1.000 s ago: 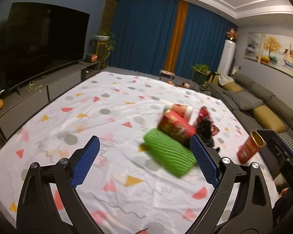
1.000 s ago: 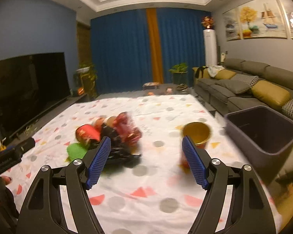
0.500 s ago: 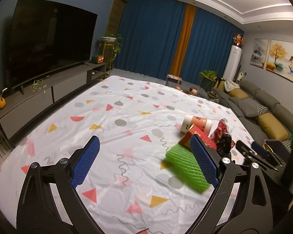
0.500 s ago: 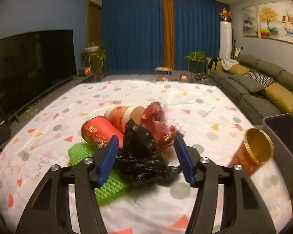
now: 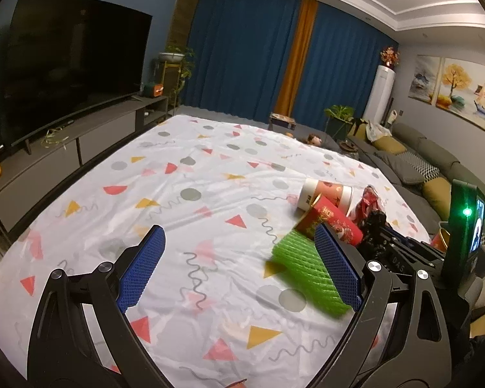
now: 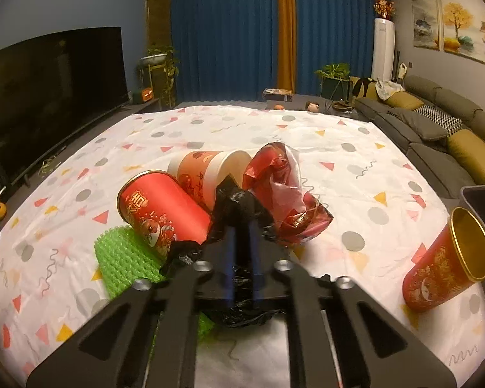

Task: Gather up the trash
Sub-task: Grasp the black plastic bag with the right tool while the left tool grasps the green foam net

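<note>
Right gripper (image 6: 242, 236): jaws drawn together, clamped on a crumpled black plastic bag (image 6: 239, 207). The bag bunches up above the blue pads and spills out below them onto the sheet (image 6: 339, 168).

Left gripper (image 5: 239, 255): jaws wide apart, nothing between them, held above the sheet with the trash pile off to its right.

Around the black bag, right wrist view:
- Red cup (image 6: 161, 210) lying on its side just left of the bag, touching it; printed with gold characters.
- Green foam netting (image 6: 126, 258) below and left of the red cup, partly under the cup and the bag.
- White-rimmed paper cup (image 6: 207, 171) on its side behind the red cup, mouth facing right.
- Crumpled red wrapper (image 6: 284, 194) with clear film, right of the bag and against it.
- Second red cup with gold lining (image 6: 446, 258), tilted, well apart from the pile at the right edge of the sheet.
- Dark bin (image 6: 481, 197) just beyond that cup; only its corner shows.

The sheet is white, patterned with triangles, dots and squiggles; what it covers cannot be told.

Left wrist view: the same pile sits right of centre, and the right gripper's body, with a green light, is at the frame's right edge.

Room: television (image 5: 68, 64) on the left, blue curtains (image 6: 226, 32) at the back, sofa (image 6: 443, 135) on the right.
</note>
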Motion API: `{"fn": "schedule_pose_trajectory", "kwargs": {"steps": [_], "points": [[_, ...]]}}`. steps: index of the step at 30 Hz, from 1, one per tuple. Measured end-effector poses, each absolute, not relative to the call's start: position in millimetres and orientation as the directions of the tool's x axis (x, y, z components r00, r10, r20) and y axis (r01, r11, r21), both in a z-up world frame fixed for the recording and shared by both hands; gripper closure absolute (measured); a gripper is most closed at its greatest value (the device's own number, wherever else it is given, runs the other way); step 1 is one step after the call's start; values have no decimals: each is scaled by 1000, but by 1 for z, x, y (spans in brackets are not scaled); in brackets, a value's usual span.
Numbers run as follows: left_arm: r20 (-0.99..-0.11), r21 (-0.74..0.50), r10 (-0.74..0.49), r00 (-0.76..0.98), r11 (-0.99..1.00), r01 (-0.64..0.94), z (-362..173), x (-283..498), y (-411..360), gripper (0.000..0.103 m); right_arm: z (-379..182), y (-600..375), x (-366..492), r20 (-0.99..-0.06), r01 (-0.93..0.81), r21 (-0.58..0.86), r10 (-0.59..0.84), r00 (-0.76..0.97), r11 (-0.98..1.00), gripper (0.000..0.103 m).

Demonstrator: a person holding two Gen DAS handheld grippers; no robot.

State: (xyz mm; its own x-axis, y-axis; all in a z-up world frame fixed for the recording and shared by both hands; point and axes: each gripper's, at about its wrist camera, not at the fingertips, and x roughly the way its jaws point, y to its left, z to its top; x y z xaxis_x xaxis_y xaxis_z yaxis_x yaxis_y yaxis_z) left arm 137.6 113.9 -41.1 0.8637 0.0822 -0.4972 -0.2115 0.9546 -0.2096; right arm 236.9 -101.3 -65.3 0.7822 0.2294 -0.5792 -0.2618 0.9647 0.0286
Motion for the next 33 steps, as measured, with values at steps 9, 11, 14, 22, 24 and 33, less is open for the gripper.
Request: {"fn": "schedule_pose_trajectory", "kwargs": {"steps": [9,11,14,22,24,33], "points": [[-511,-169,31,859,976,-136,-46,142,79,11,-50,-132,210,-515,-236,71,239,823,969,98],[-521,-165,3,853,981,-105,-49,146,67,11,-46,-142,200,-494,-228,87,241,835,970,98],[-543,-177,-47,838,982,-60,-54,156,53,11,-37,-155,184,-463,-226,108,250,851,968,98],[-634,-182,-79,770,982,-49,-76,189,38,11,-25,-185,150,-418,-221,131,256,872,966,98],[-648,-199,-95,755,979,-47,-80,195,37,11,-24,-192,144,-411,-217,140,256,875,966,98],[-716,-187,-101,691,981,-50,-97,216,33,23,-18,-202,136,-394,-211,152,255,883,966,98]]}}
